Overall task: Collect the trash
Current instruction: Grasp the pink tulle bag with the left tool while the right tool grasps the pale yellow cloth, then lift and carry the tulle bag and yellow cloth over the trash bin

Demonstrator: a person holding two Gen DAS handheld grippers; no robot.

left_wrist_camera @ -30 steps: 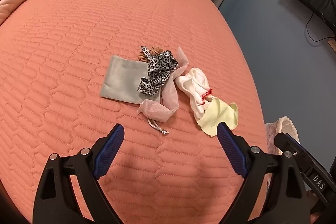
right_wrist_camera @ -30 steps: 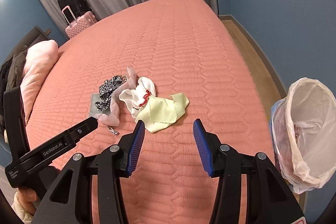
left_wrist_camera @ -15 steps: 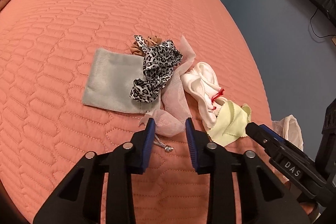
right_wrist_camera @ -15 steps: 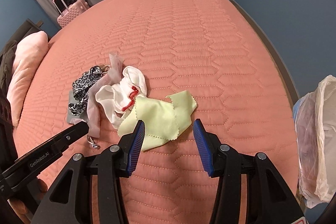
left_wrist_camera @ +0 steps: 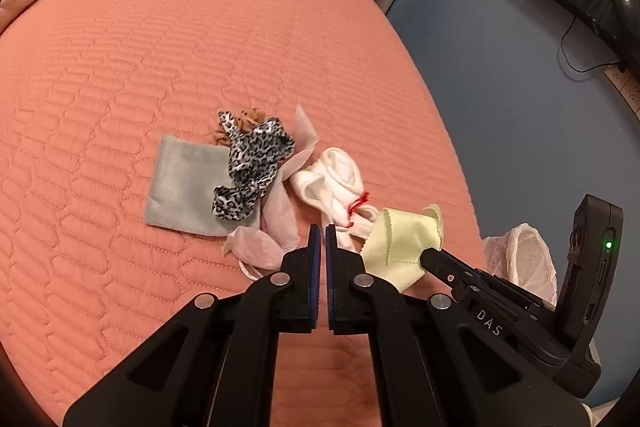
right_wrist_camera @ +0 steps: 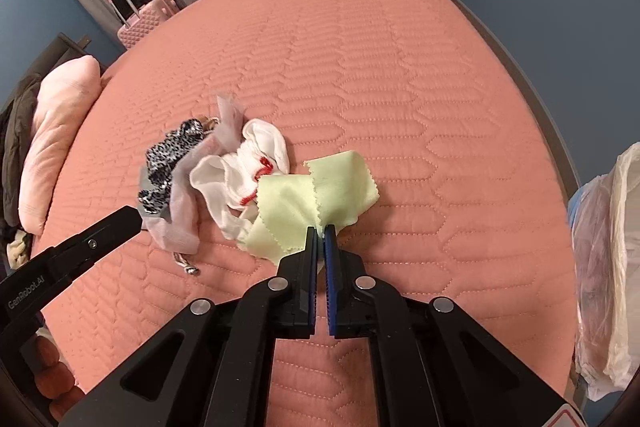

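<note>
Tongs just closed: right tongs (right_wrist_camera: 320,233) pinching yellow cloth (right_wrist_camera: 296,201); left tongs (left_wrist_camera: 319,231) pressed together, empty.

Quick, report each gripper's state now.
Left gripper: just closed, nothing between its jaws.
Right gripper: just closed on the yellow cloth.

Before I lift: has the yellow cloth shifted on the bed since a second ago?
Yes. Against the white sock, the yellow cloth has bunched at its near edge, now pinched in the right gripper, whose jaws just closed on it.
</note>
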